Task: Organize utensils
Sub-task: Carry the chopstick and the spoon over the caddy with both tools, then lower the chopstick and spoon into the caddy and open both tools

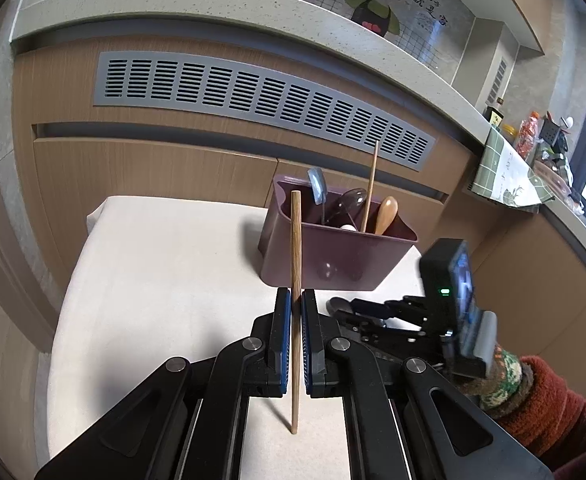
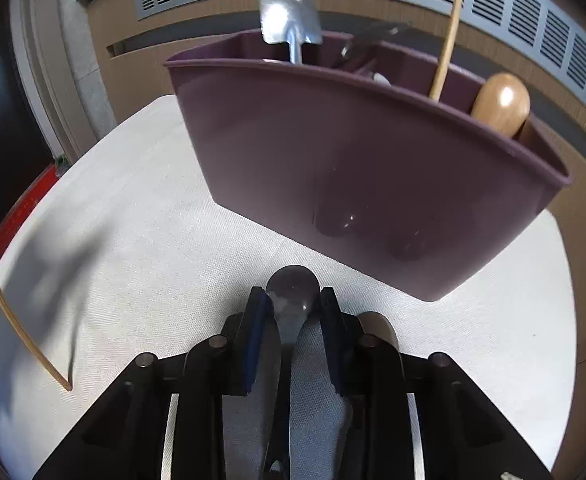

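Note:
My left gripper (image 1: pixel 296 306) is shut on a wooden chopstick (image 1: pixel 295 248) held upright, its lower tip near the white table (image 1: pixel 153 280); it also shows in the right wrist view (image 2: pixel 1 292). A maroon utensil caddy (image 1: pixel 333 256) stands behind, holding a metal spatula (image 1: pixel 317 186), a dark spoon (image 1: pixel 349 200), a second chopstick (image 1: pixel 371 184) and a wooden spoon (image 1: pixel 387 208). My right gripper (image 2: pixel 293 300) is closed around a dark spoon (image 2: pixel 293 284) lying on the table in front of the caddy (image 2: pixel 353 168). A second spoon bowl (image 2: pixel 377 326) lies beside its right finger.
A wooden cabinet front with a grey vent grille (image 1: pixel 253 92) rises behind the table under a stone counter (image 1: pixel 213 0). Bottles and a green cloth (image 1: pixel 505 168) sit on the counter at right. A red edge (image 2: pixel 21 208) borders the table's left side.

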### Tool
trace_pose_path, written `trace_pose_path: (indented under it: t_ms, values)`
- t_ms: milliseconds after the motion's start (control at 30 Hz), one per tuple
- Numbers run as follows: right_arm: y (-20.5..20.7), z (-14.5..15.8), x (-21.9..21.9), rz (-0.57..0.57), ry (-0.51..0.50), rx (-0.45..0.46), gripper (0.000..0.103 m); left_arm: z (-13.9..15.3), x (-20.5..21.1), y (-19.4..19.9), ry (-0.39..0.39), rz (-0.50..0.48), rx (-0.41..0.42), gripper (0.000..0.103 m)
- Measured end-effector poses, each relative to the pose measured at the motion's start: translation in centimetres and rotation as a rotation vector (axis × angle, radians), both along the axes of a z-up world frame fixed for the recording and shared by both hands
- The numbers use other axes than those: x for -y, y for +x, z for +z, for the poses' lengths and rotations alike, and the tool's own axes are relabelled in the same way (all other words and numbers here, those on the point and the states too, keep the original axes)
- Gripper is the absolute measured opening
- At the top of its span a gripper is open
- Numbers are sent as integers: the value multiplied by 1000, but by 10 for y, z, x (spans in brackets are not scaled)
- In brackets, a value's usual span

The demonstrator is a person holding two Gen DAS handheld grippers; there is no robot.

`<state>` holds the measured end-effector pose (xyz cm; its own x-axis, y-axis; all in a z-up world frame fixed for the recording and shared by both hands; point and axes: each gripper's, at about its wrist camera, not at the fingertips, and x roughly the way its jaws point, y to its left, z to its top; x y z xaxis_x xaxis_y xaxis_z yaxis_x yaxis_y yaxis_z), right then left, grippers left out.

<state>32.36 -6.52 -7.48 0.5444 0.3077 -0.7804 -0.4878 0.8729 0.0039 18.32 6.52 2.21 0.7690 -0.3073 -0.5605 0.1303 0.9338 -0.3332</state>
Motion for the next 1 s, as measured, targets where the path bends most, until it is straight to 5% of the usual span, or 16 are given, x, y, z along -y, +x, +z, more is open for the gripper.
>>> trace_pose_path:
  t_ms: [300,500,633,767,1000]
  values:
    - [-59,75,58,-81,177,181,25,38,17,-4,8,-29,95,5]
    - [-77,195,76,-91,262,493,25,141,28,20,31,-34,367,5]
    - [-61,258,71,-112,246,631,25,176,30,55,20,-24,415,5]
    - [-38,269,66,-139,221,646,25,175,33,79,56,-16,431,5]
    - [-4,223,67,-144,229,531,25,128,35,123,61,-16,324,5]
